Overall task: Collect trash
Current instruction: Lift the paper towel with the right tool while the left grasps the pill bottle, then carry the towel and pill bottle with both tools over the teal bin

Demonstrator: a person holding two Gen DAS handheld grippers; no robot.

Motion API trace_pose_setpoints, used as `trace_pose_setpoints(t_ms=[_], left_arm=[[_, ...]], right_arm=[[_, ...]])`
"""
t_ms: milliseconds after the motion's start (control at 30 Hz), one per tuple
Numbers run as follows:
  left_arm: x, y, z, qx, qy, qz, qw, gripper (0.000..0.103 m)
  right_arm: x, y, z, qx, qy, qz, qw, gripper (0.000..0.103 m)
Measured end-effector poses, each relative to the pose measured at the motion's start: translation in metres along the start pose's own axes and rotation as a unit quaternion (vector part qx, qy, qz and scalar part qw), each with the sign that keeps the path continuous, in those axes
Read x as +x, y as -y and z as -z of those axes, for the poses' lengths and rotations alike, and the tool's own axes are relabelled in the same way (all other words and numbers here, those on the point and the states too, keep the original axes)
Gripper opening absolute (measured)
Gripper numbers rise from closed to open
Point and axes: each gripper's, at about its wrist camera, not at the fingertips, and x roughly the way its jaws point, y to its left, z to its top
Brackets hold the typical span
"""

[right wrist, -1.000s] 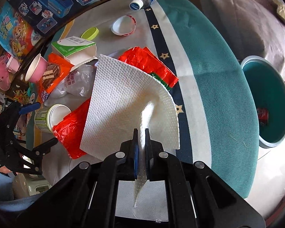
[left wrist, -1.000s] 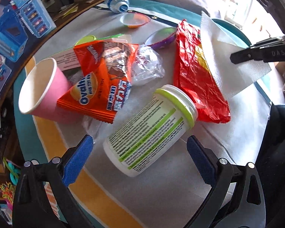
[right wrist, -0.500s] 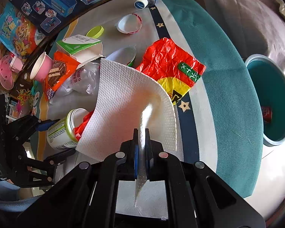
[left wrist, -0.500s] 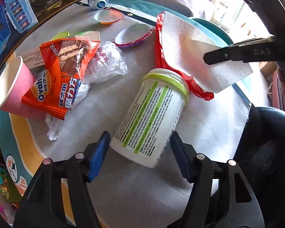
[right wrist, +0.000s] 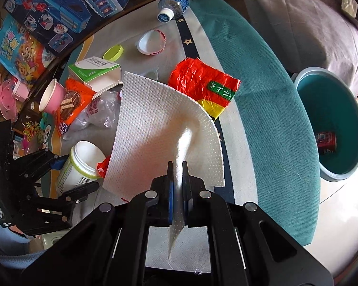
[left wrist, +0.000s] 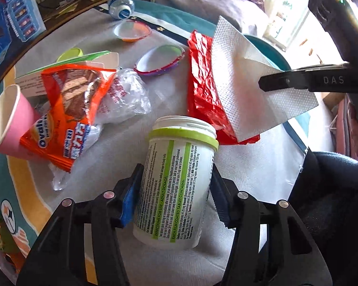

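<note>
Two grippers busy, both loaded. We have the left gripper clamped on the white supplement jar, blue pads pressed to both its sides, open mouth tilted away from the camera. We have the right gripper pinched tight on a paper towel, sheet draped above the red wrapper. On the mat: Ovaltine packet leaning on the pink paper cup, clear plastic bag beside it. Teal bin sits off the mat's edge, with a red can inside.
</note>
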Motion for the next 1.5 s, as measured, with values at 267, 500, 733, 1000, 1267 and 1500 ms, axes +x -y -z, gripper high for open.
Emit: trace_pose_setpoints(t_ms=[267, 500, 733, 1000, 1267, 1500], left_arm=[[-0.055, 0.004, -0.019, -0.042, 0.065, -0.018, 0.9969, 0.055], [-0.058, 0.025, -0.069, -0.056, 0.091, 0.015, 0.9942, 0.055], [-0.031, 0.072, -0.116, -0.014, 0.086, 0.041, 0.9954, 0.055], [0.005, 0.122, -0.163, 0.03, 0.06, 0.068, 0.9954, 0.055], [0.054, 0.169, -0.209, 0.058, 0.027, 0.09, 0.9938, 0.055], [0.097, 0.201, -0.235, 0.078, -0.006, 0.105, 0.9914, 0.055]], right_arm=[[-0.023, 0.009, -0.007, 0.007, 0.03, -0.012, 0.999, 0.006], [-0.058, 0.043, -0.017, 0.041, 0.077, -0.005, 0.996, 0.006], [-0.094, 0.107, -0.019, 0.101, 0.123, 0.017, 0.987, 0.006], [-0.118, 0.183, -0.014, 0.168, 0.157, 0.045, 0.972, 0.006], [-0.115, 0.246, -0.011, 0.219, 0.157, 0.064, 0.961, 0.006], [-0.105, 0.286, -0.007, 0.255, 0.144, 0.073, 0.954, 0.006]])
